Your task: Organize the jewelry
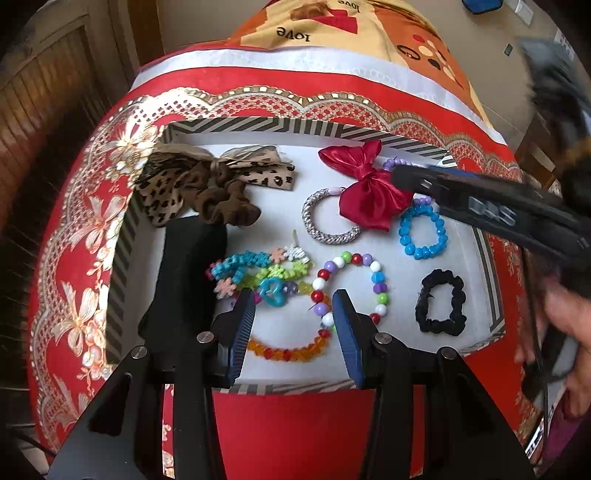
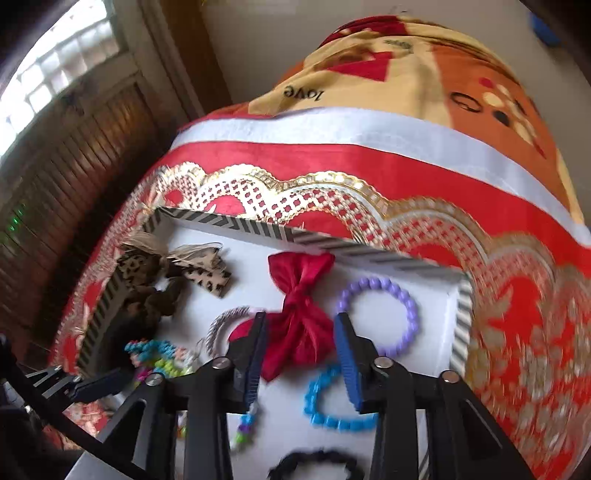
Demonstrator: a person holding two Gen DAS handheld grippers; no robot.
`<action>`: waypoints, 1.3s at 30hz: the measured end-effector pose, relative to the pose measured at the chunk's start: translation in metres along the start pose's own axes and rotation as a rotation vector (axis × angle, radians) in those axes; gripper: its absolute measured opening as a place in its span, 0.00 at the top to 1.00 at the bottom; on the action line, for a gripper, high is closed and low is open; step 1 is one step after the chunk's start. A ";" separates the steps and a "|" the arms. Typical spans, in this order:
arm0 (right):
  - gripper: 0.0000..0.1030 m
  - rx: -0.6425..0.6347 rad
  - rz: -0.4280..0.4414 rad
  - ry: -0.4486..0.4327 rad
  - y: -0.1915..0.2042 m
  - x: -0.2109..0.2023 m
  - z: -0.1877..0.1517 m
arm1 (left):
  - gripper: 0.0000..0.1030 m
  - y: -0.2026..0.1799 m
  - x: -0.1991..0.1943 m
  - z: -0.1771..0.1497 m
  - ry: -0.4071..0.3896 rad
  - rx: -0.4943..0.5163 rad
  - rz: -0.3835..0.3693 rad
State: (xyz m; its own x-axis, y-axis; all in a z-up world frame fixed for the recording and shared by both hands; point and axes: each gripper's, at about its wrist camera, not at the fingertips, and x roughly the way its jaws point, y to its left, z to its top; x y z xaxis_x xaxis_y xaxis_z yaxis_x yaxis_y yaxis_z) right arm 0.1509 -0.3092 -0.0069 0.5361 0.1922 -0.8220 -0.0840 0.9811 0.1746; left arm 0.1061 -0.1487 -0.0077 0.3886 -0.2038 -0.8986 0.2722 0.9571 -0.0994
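A white tray with a striped rim [image 1: 258, 124] holds the jewelry. My left gripper [image 1: 293, 295] is open above the multicolour bead bracelet [image 1: 376, 277], with an orange bead bracelet [image 1: 288, 352] and a blue heart charm [image 1: 271, 291] below it. My right gripper [image 2: 300, 318] is open over the red satin bow [image 2: 299, 306]; it shows in the left wrist view as a black bar [image 1: 480, 199] next to that bow [image 1: 365, 184]. A purple bracelet [image 2: 406, 306], a blue bracelet [image 1: 423, 230], a silver bangle [image 1: 328, 218] and a black scrunchie [image 1: 439, 302] lie around.
A leopard-print bow with a brown scrunchie [image 1: 207, 188] lies at the tray's back left, beside a black block [image 1: 188, 280]. Flower-bead bracelets [image 1: 255, 269] lie left of centre. The tray rests on a red and gold cloth [image 1: 85, 221]. A patterned blanket [image 1: 332, 26] lies behind.
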 end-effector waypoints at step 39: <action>0.49 0.132 -0.128 -0.148 0.050 -0.097 -0.090 | 0.59 -0.001 -0.071 -0.028 -0.198 0.026 0.111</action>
State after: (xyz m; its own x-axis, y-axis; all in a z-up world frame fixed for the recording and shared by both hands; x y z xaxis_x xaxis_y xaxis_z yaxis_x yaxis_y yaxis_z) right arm 0.0188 -0.2762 0.0331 0.6532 0.0507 -0.7555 0.0983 0.9836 0.1511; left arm 0.0542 -0.1291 0.0439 0.5823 -0.1361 -0.8015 0.2399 0.9708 0.0094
